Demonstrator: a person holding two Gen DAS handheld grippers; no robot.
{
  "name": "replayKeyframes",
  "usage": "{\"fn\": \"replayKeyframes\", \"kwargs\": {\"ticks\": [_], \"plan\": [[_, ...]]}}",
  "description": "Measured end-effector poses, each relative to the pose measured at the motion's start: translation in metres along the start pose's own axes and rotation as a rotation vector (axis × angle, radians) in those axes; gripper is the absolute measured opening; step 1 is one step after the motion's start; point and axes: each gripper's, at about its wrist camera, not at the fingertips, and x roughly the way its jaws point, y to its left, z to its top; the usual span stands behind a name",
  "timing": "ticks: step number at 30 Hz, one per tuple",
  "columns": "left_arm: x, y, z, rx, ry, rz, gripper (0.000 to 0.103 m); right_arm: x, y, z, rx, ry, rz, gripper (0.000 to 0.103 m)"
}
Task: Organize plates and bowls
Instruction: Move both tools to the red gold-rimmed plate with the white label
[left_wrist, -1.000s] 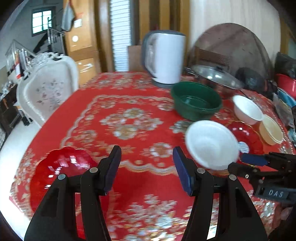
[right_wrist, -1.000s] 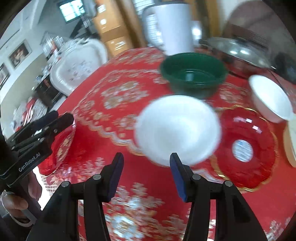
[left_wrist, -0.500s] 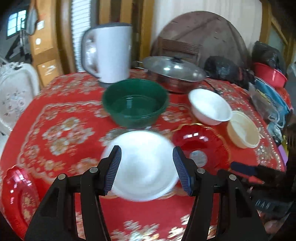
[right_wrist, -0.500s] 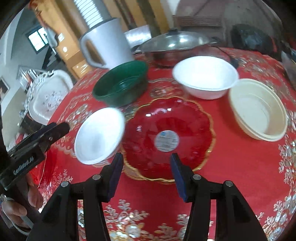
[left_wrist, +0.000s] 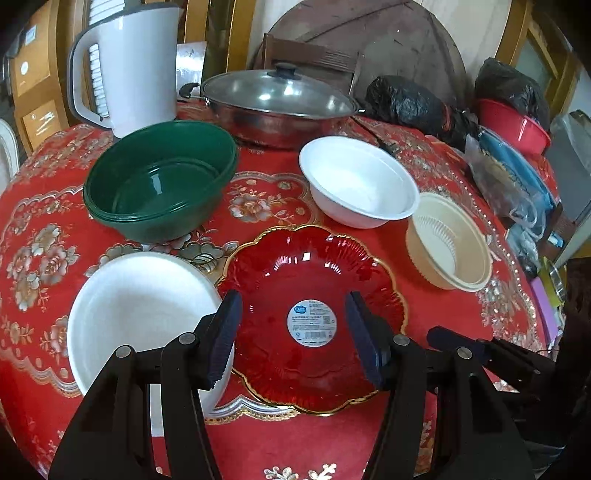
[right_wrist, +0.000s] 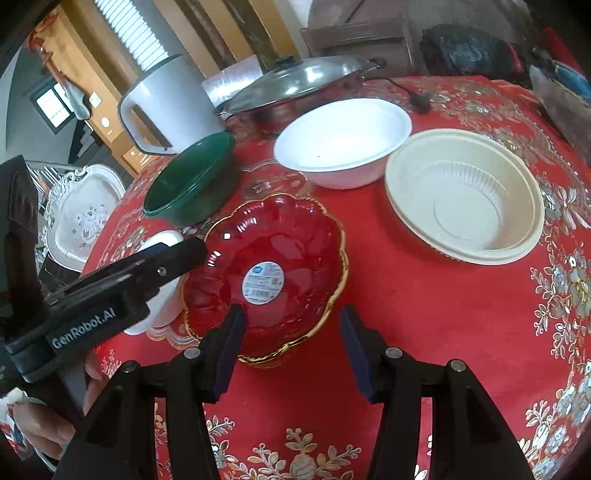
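Two grippers are hanging over a red tablecloth (left_wrist: 280, 439), and both have their jaws apart with nothing held. The left gripper (left_wrist: 291, 336) is hovering above a red plate (left_wrist: 314, 288) with a gold rim, with a white plate (left_wrist: 136, 314) just beside it. The right gripper (right_wrist: 290, 349) is hanging over the plate's near edge, while a green bowl (left_wrist: 162, 181), a white bowl (left_wrist: 358, 181) and a cream bowl (left_wrist: 448, 240) are sitting farther back.
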Motion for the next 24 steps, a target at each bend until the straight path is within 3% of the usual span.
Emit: {"fn": "replayKeyframes", "kwargs": {"ticks": [3,7,9,12,20,24], "plan": [[0.005,0.012,-0.001,-0.001,0.017,0.043,0.058,0.003,-0.003,0.001,0.006,0.003,0.012,0.054],[0.002,0.045,-0.001,-0.019,0.013,0.163,0.058,0.007,-0.001,0.003,0.004,0.006,0.03,0.054],[0.0,0.061,0.0,-0.05,0.018,0.171,0.058,0.009,0.0,0.004,0.005,0.006,0.039,0.054],[-0.008,0.068,0.001,-0.094,0.023,0.103,0.058,0.012,0.0,0.006,0.007,0.005,0.048,0.055],[-0.002,0.008,0.004,0.003,0.04,-0.076,0.058,0.009,-0.003,0.005,0.013,0.006,0.035,0.055],[0.012,-0.003,0.003,0.033,0.07,-0.08,0.058,0.009,-0.007,0.004,0.019,0.009,0.02,0.056]]}}
